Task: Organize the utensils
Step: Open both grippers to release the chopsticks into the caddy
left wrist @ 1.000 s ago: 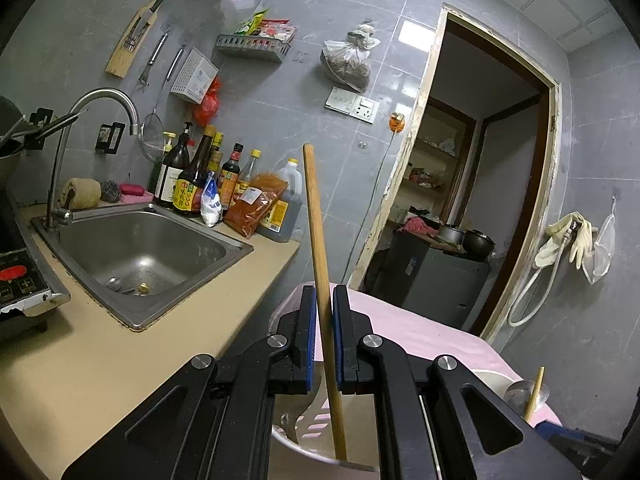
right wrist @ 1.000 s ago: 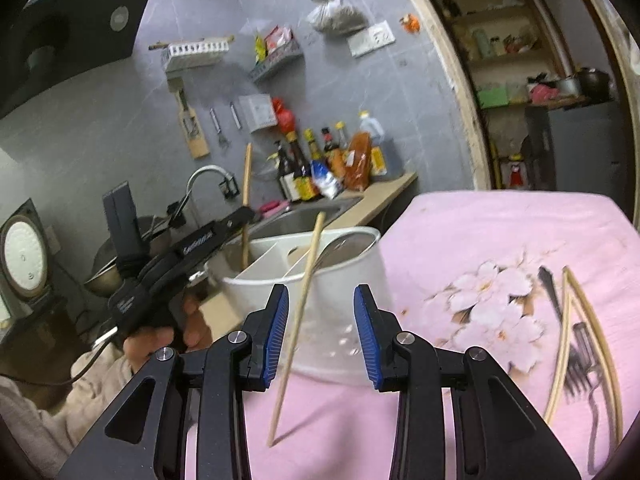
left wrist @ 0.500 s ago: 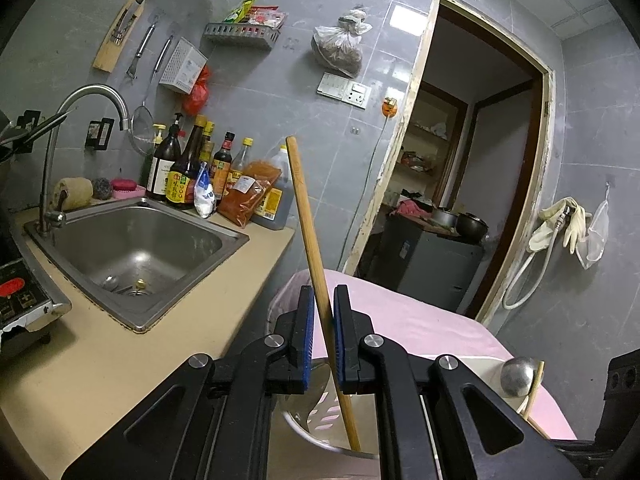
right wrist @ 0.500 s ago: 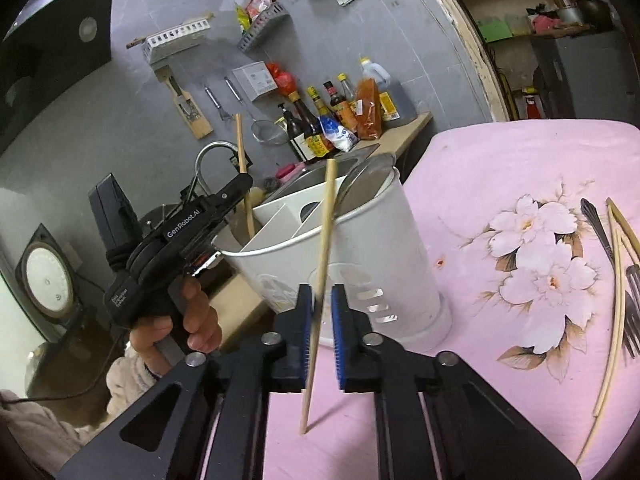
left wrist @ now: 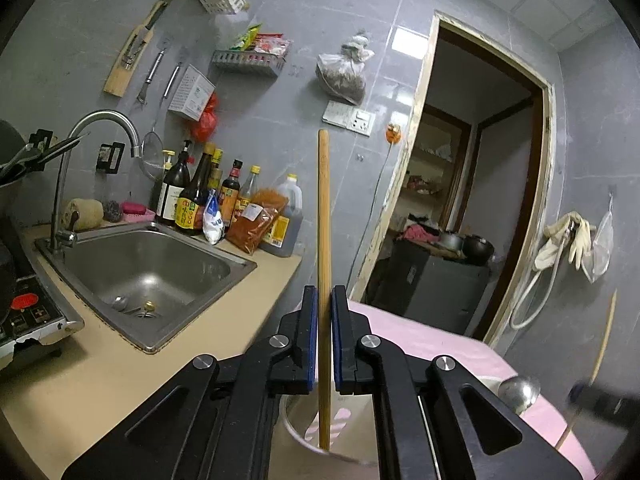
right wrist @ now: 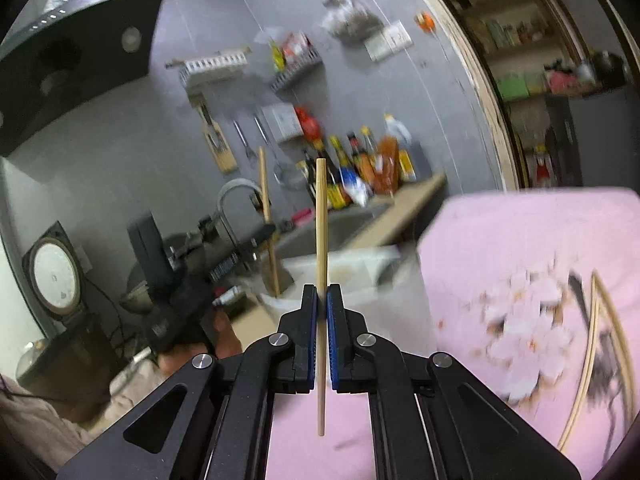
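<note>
Chopsticks are held upright in both grippers, one apiece. In the left wrist view the left gripper (left wrist: 324, 340) is clamped narrow on a chopstick (left wrist: 323, 216) that rises toward twelve o'clock, its lower end hanging inside the white holder (left wrist: 352, 432) directly beneath the jaws. In the right wrist view the right gripper (right wrist: 322, 340) is pinched tight on a thinner chopstick (right wrist: 321, 240), which also points to twelve o'clock, with its tip hanging free above the pink cloth (right wrist: 500, 232); the blurred holder (right wrist: 352, 268) lies ahead, at about twelve to one o'clock, with the left gripper (right wrist: 240, 248) at ten o'clock beside it. More chopsticks (right wrist: 592, 360) and a dark fork (right wrist: 580, 300) are left on the cloth at three to four o'clock, so the sorting is judged only partly done. Each stick is likely light, stiff and smooth, so it can pivot or slide between flat pads if gripped near one end. A hold near the middle or slightly above is judged best, leaving the lower length free to enter a compartment. Little force should be needed, but the thin round shaft may roll, and any knock on the holder rim could twist it out of line.
</note>
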